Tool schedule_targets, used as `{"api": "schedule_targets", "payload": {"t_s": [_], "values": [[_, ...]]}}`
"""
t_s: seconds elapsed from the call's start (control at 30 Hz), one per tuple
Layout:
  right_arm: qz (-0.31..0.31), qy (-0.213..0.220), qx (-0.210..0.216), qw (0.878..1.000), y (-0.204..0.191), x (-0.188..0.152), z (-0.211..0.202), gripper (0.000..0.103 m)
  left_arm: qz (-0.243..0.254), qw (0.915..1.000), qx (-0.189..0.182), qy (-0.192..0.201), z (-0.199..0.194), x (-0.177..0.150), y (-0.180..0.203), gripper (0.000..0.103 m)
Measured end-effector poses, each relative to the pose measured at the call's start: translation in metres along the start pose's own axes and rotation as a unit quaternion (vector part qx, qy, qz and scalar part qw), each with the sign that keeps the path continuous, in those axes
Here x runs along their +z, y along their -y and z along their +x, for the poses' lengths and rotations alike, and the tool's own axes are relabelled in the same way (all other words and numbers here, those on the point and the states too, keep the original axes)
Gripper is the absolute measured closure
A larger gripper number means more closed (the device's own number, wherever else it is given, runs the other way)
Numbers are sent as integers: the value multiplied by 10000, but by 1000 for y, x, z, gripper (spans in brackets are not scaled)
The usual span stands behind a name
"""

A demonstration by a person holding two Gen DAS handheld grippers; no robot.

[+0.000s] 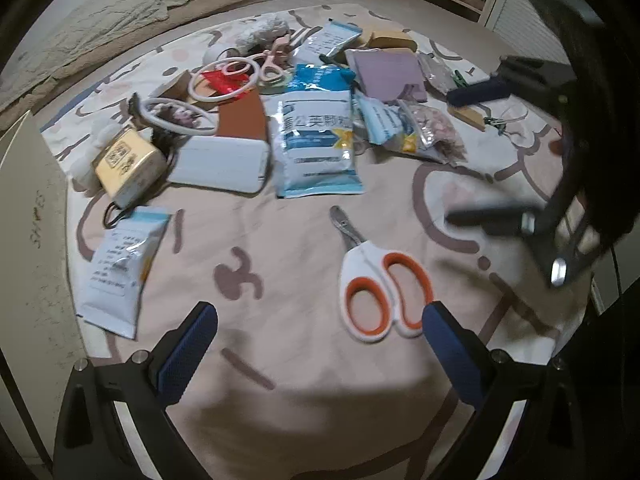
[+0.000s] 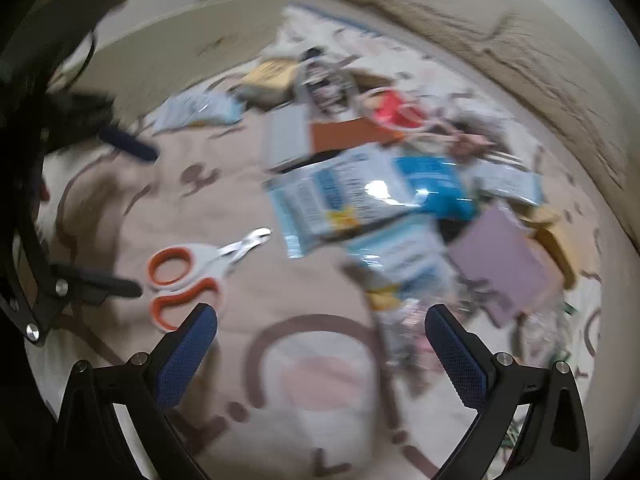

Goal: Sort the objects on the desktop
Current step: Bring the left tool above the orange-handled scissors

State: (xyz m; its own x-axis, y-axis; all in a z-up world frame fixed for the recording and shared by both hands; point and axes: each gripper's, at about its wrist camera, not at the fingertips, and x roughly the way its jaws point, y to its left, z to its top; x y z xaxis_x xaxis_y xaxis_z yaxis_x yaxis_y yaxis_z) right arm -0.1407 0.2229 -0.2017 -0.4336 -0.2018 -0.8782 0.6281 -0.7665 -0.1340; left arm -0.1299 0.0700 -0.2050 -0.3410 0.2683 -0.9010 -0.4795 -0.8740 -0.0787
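White scissors with orange handle rings (image 1: 378, 280) lie on the patterned cloth (image 1: 280, 280), just ahead of my open, empty left gripper (image 1: 320, 320), near its right finger. They show in the right wrist view (image 2: 188, 272) beside the left finger of my open, empty right gripper (image 2: 320, 324). A big white-and-blue pouch (image 1: 316, 136) lies beyond, also blurred in the right wrist view (image 2: 340, 196). A smaller pouch (image 1: 120, 268) lies at the left. The right gripper also shows in the left wrist view (image 1: 500, 152), and the left gripper in the right wrist view (image 2: 144, 220).
A pile at the back holds a white case (image 1: 220, 162), a yellow box (image 1: 128, 164), white rings (image 1: 176, 120), pink scissors (image 1: 268, 66), a purple pad (image 1: 386, 74) and bagged items (image 1: 436, 132). A pale board (image 1: 32, 220) borders the left.
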Motion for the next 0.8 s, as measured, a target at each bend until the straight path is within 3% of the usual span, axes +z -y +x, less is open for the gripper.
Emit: {"api": "schedule_targets", "payload": {"t_s": [0.07, 0.2, 0.5, 0.8], "values": [[347, 215, -151, 9991, 24, 2, 1, 0, 20, 10000, -12, 22, 2, 2, 6, 0], [947, 203, -274, 9949, 52, -3, 5, 0, 103, 9999, -38, -8, 10, 6, 16, 0], [1265, -177, -561, 9902, 70, -16, 15, 0, 185, 9997, -79, -110, 28, 9, 33, 0], [2549, -218, -332, 9661, 101, -6, 25, 0, 128, 9996, 32, -235, 39, 7, 29, 0]]}}
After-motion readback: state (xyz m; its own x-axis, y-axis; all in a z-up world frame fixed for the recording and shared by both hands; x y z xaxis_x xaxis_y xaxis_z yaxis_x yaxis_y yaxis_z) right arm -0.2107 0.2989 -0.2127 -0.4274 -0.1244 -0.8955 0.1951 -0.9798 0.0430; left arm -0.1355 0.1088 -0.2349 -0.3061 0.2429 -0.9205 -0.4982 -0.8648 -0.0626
